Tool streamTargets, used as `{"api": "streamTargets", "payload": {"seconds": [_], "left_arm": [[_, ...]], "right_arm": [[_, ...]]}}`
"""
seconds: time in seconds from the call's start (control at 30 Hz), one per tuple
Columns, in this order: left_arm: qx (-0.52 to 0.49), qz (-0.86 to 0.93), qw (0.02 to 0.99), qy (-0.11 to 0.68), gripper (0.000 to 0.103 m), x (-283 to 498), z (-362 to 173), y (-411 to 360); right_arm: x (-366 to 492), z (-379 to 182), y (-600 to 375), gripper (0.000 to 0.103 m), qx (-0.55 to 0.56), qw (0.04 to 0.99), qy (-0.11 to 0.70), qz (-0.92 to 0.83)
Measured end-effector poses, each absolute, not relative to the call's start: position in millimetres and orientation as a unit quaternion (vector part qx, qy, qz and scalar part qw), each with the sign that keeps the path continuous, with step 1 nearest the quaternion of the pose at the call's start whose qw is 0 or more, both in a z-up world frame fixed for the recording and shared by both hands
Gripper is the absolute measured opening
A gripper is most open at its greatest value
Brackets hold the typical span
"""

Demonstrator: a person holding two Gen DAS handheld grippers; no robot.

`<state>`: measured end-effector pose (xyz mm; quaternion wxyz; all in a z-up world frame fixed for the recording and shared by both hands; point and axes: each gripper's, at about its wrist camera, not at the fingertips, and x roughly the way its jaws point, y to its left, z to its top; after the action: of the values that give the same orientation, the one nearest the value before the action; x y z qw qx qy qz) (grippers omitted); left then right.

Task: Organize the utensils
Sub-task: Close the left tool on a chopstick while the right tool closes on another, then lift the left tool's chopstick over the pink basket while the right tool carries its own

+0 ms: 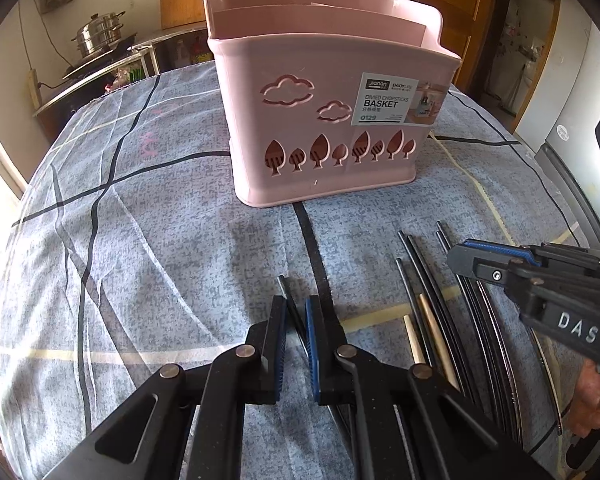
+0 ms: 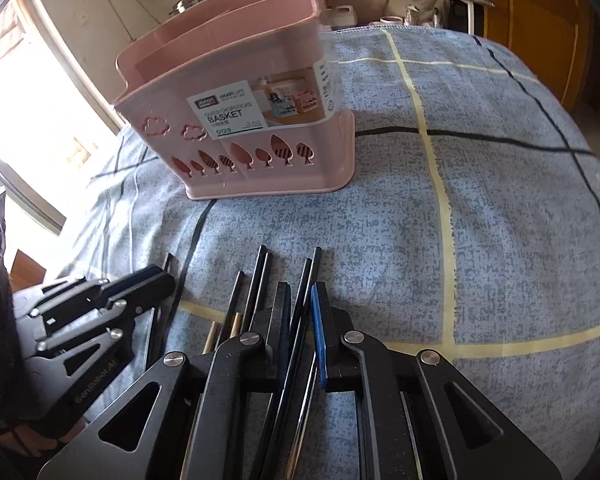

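Observation:
A pink divided chopstick basket (image 1: 260,60) (image 2: 160,92) stands upright on the table, beyond both grippers. My left gripper (image 1: 298,314) is shut on one black chopstick (image 1: 284,286) whose tip pokes out past the pads. It also appears at the left of the right wrist view as the left gripper (image 2: 166,278). Several dark chopsticks (image 1: 424,276) (image 2: 256,280), some with pale wooden ends, lie loose to its right. My right gripper (image 2: 300,300) (image 1: 458,260) is down among them, shut on a pair of black chopsticks (image 2: 310,268).
A blue-grey tablecloth (image 1: 160,240) (image 2: 500,220) with black and cream lines covers the table. A hand (image 1: 592,396) holds the right gripper's handle. A counter behind carries a steel pot (image 1: 100,34). A wooden door (image 2: 540,20) stands at the back right.

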<state>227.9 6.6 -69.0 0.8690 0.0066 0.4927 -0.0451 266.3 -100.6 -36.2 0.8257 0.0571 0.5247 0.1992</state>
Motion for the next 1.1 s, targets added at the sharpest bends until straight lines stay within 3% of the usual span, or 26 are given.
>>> {"api": "streamTargets", "payload": {"seconds": [0.57,0.83,1.1], "left_arm": [[0.037,-0.027,0.871,0.489,0.01,225,-70,-10],[0.015,-0.048,0.866,0.498,0.005,236,-67,-4],[-0.017,-0.074,0.882,0.466,0.005,227,-25,5]], "right_arm": [[267,-35,-88,0.01,-0.023,0.831,0.53,0.169],[277,-32,-95,0.005,0.014,0.825,0.536,0.179],[266,14,-99,0.005,0.038,0.847,0.49,0.204]]}}
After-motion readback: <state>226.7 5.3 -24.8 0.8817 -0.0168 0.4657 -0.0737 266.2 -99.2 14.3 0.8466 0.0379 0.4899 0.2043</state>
